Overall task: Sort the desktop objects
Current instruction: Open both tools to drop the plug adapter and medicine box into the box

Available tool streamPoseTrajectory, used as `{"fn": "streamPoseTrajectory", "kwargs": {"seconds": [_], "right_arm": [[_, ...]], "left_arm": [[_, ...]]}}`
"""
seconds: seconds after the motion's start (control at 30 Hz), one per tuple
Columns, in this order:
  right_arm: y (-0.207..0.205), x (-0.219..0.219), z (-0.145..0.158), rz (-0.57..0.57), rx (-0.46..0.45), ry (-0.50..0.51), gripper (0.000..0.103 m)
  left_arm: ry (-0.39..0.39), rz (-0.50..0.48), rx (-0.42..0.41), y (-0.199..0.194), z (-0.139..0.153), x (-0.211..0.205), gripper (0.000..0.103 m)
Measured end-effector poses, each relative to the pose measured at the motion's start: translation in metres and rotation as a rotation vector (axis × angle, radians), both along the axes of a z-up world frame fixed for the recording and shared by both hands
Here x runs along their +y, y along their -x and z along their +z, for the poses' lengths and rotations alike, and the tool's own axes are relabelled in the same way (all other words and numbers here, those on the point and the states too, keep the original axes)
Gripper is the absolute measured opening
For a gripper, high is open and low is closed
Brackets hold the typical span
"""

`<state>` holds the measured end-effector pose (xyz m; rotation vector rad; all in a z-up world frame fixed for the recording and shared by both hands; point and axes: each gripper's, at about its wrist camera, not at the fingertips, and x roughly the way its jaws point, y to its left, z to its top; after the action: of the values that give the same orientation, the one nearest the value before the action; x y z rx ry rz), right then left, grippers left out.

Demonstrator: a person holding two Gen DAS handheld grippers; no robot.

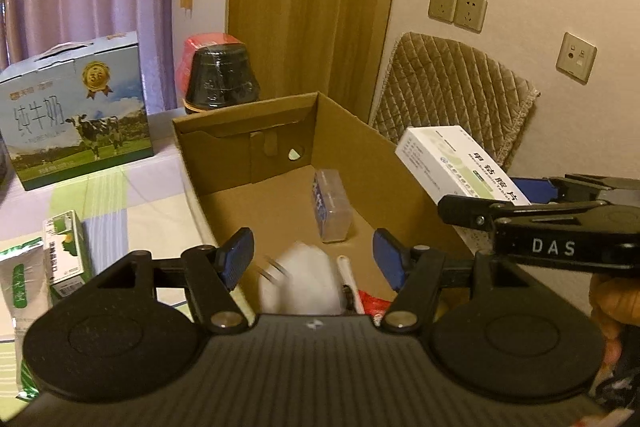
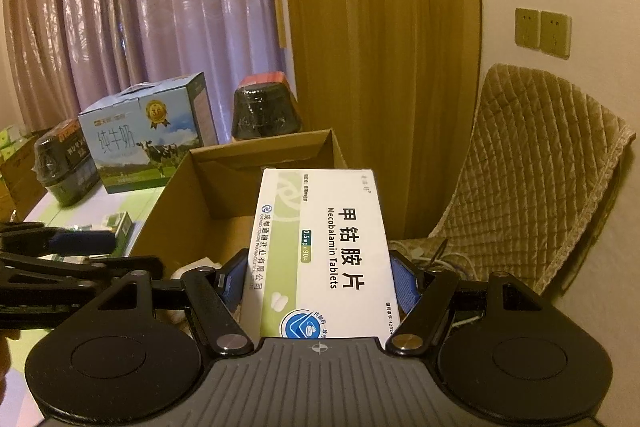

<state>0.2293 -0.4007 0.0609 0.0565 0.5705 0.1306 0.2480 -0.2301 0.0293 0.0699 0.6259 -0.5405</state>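
While the right gripper, its fingers clamped on the Mecobalamin tablet box at centre frame, hangs beside the cardboard box, a shallow pinch could let it tip out short of the rim; the left gripper hangs with fingers apart and empty.

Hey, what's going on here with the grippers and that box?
A person is sorting desk items into an open cardboard box. The right gripper is shut on a white medicine box, held over the box's right side. The left gripper hangs open over the near end, above a blurred white object. A clear plastic case already lies inside.
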Motion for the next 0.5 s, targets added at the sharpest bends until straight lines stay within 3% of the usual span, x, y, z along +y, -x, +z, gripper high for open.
{"fn": "streamPoseTrajectory", "kwargs": {"seconds": [0.5], "right_arm": [[-0.021,0.024,-0.001,0.06,0.017,-0.02,0.068]], "left_arm": [[0.044,0.09,0.007,0.021,0.004,0.046,0.068]]}}
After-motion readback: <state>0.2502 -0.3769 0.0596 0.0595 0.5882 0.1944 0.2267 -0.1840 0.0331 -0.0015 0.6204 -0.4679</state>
